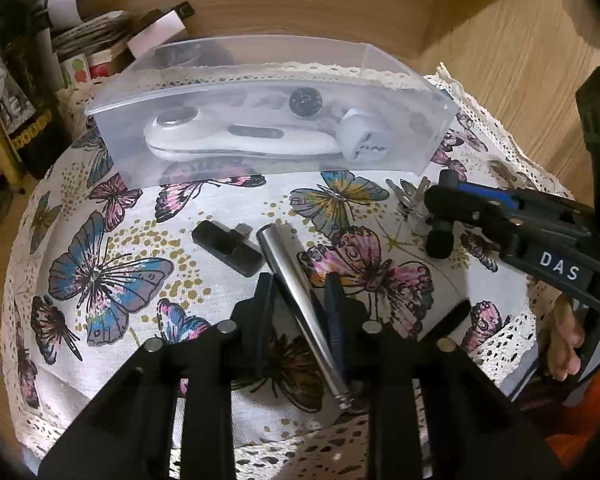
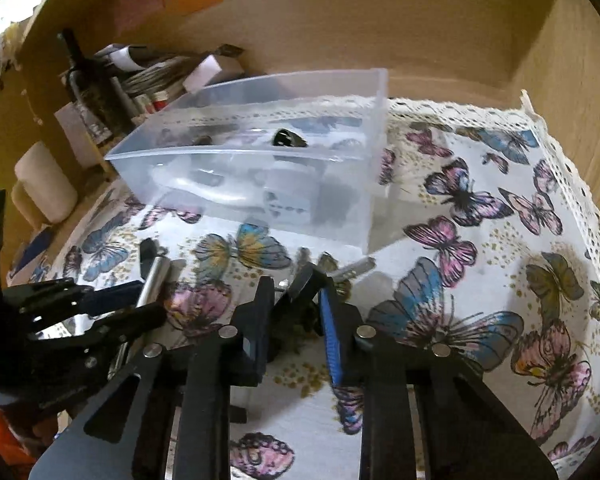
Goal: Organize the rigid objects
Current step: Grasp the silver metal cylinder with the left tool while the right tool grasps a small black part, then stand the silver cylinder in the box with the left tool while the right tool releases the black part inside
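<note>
A clear plastic bin (image 1: 412, 120) stands at the back of the butterfly cloth and holds a white device (image 1: 236, 142), a black disc (image 1: 305, 103) and a white plug-like item (image 1: 362, 138). My left gripper (image 1: 300, 292) has its fingers around a silver metal tube (image 1: 296, 280) that lies on the cloth. A small black adapter (image 1: 226, 249) lies just left of the tube. My right gripper (image 2: 296, 292) is shut on a black microphone-like piece (image 2: 300, 286), next to a bunch of keys (image 1: 410, 198). The bin (image 2: 376, 128) also shows in the right wrist view.
Books, papers and bottles (image 1: 60, 64) are stacked at the back left beside the bin. A wooden wall (image 1: 500, 52) rises behind and to the right. The cloth's lace edge (image 2: 572, 168) runs along the right side.
</note>
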Demonstrator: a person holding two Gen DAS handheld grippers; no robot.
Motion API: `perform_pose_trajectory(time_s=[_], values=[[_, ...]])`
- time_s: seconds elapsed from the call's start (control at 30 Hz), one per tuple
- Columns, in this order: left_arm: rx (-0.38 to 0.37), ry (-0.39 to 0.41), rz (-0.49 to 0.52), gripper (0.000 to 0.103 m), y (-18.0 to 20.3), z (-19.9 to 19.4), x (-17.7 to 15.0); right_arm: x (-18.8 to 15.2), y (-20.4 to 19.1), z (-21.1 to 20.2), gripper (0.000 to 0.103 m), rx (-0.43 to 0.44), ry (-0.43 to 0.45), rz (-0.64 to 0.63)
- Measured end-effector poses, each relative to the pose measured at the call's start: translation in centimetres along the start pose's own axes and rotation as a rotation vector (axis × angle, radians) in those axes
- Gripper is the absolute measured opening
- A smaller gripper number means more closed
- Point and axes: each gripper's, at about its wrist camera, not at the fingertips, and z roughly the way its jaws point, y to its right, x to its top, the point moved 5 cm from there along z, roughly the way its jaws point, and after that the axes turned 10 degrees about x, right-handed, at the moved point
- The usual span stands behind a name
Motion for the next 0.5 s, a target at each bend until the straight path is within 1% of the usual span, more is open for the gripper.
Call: perform_pose_trajectory(time_s=[0.03, 0.13, 0.33, 0.5], values=[[-0.013, 0.004, 0.000, 0.015, 0.0, -0.1, 0.0, 0.1, -0.1, -0.1, 0.021, 0.001, 0.003, -0.006], [-0.049, 0.020, 0.007, 0.015, -0.1, -0.8, 0.0, 0.5, -0.2, -0.6, 0.021, 0.001, 0.027, -0.010], [-0.015, 0.052, 0.009, 0.015, -0.2, -1.8, 0.5, 1.2, -0.3, -1.9, 0.021, -0.002, 0.076, -0.004], [-0.006, 0.092, -0.018, 0.015, -0.9, -2.9, 1.4, 1.9, -0.7, -2.8, 0.021, 0.001, 0.116, -0.008]])
